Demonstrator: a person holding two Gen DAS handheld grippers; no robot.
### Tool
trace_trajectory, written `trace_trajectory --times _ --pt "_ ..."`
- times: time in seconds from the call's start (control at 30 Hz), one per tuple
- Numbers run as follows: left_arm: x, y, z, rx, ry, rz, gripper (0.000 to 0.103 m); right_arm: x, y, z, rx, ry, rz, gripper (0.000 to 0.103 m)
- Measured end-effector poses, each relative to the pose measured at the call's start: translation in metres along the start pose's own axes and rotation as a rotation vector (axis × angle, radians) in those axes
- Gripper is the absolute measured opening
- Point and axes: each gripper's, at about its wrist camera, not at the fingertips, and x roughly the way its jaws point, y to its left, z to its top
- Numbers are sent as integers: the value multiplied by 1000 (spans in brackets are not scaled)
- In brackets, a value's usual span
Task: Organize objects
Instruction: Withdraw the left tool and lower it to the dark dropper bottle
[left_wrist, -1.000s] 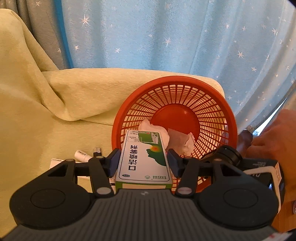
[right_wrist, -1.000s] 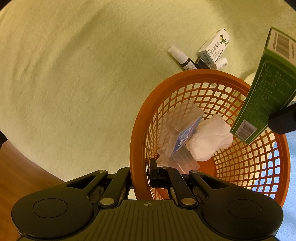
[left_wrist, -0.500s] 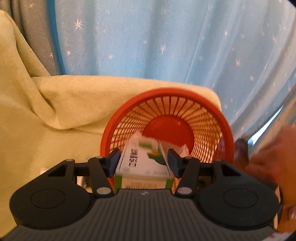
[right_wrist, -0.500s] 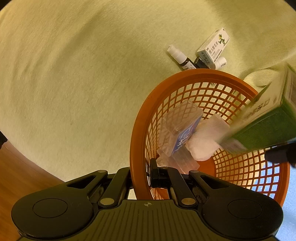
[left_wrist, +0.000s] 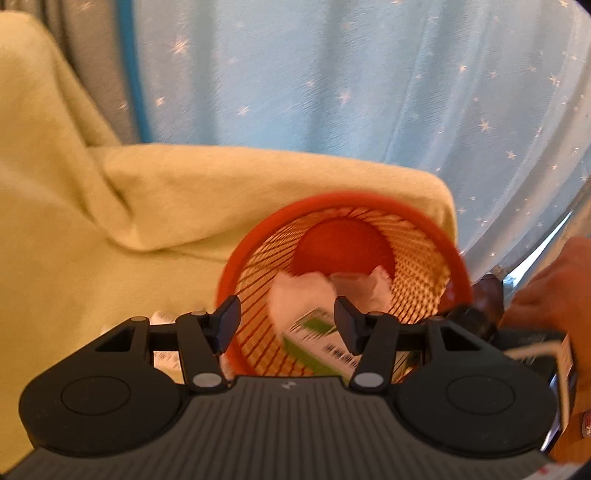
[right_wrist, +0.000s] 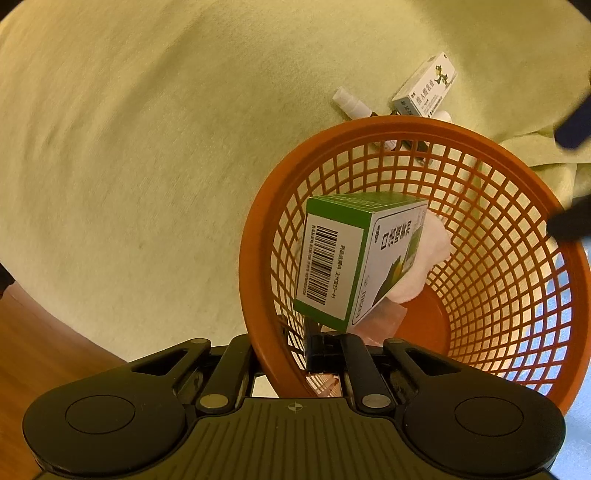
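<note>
Yellow-green cloth (left_wrist: 92, 258) covers the surface, with a blue star-print curtain (left_wrist: 332, 92) behind. Left wrist view: left gripper (left_wrist: 287, 323) has its jaws spread apart and empty, above the near edge of the orange basket (left_wrist: 424, 225). Green-and-white box (left_wrist: 317, 343), motion-blurred, lies free inside the basket below the jaws, next to a white wad (left_wrist: 299, 295). A hand (left_wrist: 554, 295) shows at the right edge. Right wrist view: right gripper (right_wrist: 291, 345) is clamped on the near rim of the orange basket (right_wrist: 255, 258), one finger outside the wall and one inside. Box (right_wrist: 354, 258) sits tilted in the basket, barcode face toward the camera, against the white wad (right_wrist: 424, 266). On the cloth beyond the rim lie a small spray bottle (right_wrist: 351, 103) and a white carton (right_wrist: 424, 88), close together.
</note>
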Motion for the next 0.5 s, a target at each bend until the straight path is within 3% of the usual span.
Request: trace_trajectory --times 0.5 --pt "-5 58 -48 -59 91 142 51 -2 -9 0 41 -11 15 5"
